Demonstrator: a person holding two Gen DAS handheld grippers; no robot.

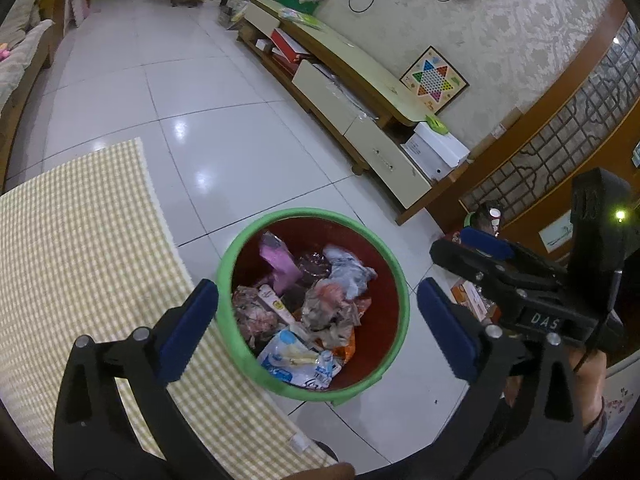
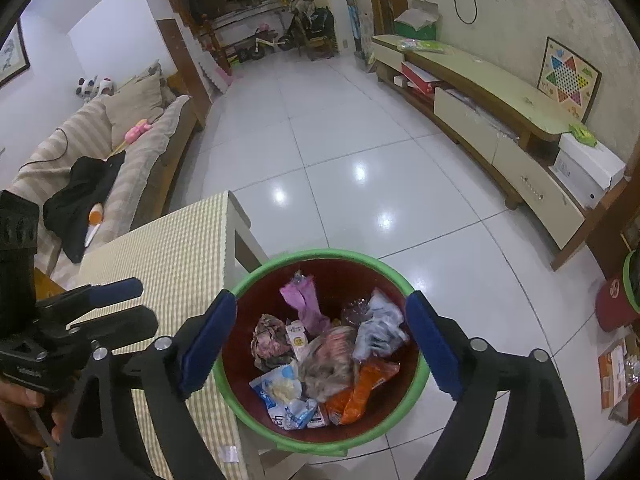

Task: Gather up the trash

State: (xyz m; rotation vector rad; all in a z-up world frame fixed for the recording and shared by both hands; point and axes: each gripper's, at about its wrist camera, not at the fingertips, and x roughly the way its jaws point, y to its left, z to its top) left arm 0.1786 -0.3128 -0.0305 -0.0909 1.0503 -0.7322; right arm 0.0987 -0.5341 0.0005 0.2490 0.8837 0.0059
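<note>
Blue-padded fingers of the left gripper (image 1: pixel 318 320) stand spread wide, nothing between them, framing the green-rimmed bin (image 1: pixel 394 272) on the tiled floor below. Its red inside holds crumpled trash (image 1: pixel 320 304): a pink wrapper (image 1: pixel 278 260), a blue-and-white packet (image 1: pixel 292 362), an orange bag (image 2: pixel 366 390) and greyish plastic. One side of the bin is just beside the edge of the table, whose top carries a yellow checked cloth (image 1: pixel 80 248). The right gripper (image 2: pixel 320 340) is likewise wide apart and empty, hanging over the same bin; seen from the left wrist, it sits off to the right. A low TV cabinet (image 1: pixel 360 92) runs along the far wall.
</note>
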